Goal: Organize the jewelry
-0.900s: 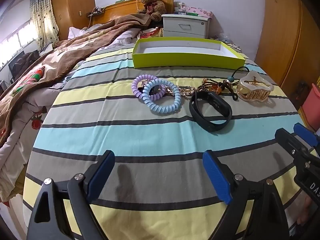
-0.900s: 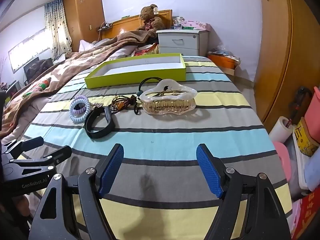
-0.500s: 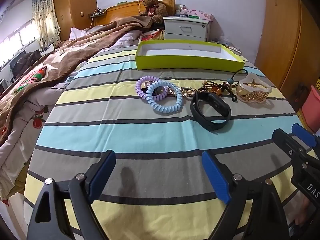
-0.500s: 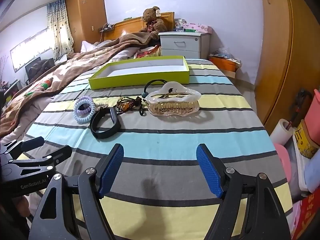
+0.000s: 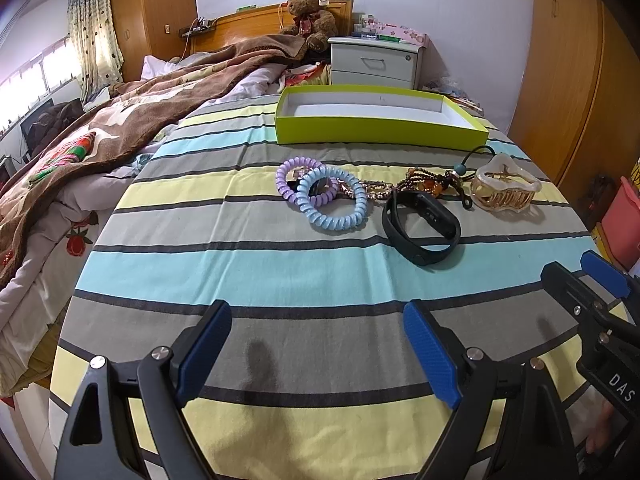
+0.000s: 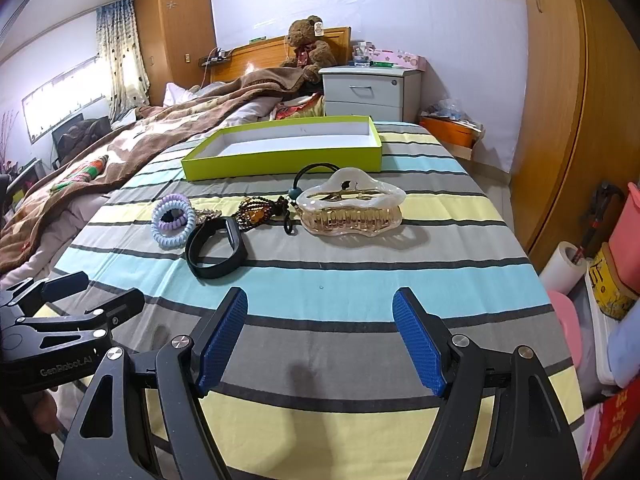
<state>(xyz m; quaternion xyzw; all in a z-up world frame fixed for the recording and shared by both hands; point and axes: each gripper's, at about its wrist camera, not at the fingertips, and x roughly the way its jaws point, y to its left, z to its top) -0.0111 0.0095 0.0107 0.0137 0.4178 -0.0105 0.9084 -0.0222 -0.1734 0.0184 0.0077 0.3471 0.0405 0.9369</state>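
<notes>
On the striped bedspread lies a row of jewelry: a purple coil hair tie [image 5: 290,184] under a blue coil hair tie [image 5: 336,208], a beaded bracelet [image 5: 426,179], a black wristband [image 5: 420,224] and a clear-and-gold claw clip [image 5: 505,189]. The same row appears in the right wrist view: coil ties [image 6: 173,222], black wristband [image 6: 216,247], claw clip [image 6: 352,208]. Behind them sits an empty lime-green box [image 5: 378,120] [image 6: 280,148]. My left gripper [image 5: 318,344] is open above the near bedspread, nothing between its fingers. My right gripper [image 6: 320,332] is open too, well short of the clip.
A brown blanket [image 5: 100,128] covers the bed's left side. A teddy bear [image 5: 310,12] and a white nightstand [image 5: 376,60] stand at the far end. A wooden wardrobe [image 6: 560,100] lines the right wall, with a paper roll [image 6: 564,266] and containers on the floor.
Both views have tilted up slightly, so the jewelry row and the green box sit lower in the frames. Both grippers stay open and empty.
</notes>
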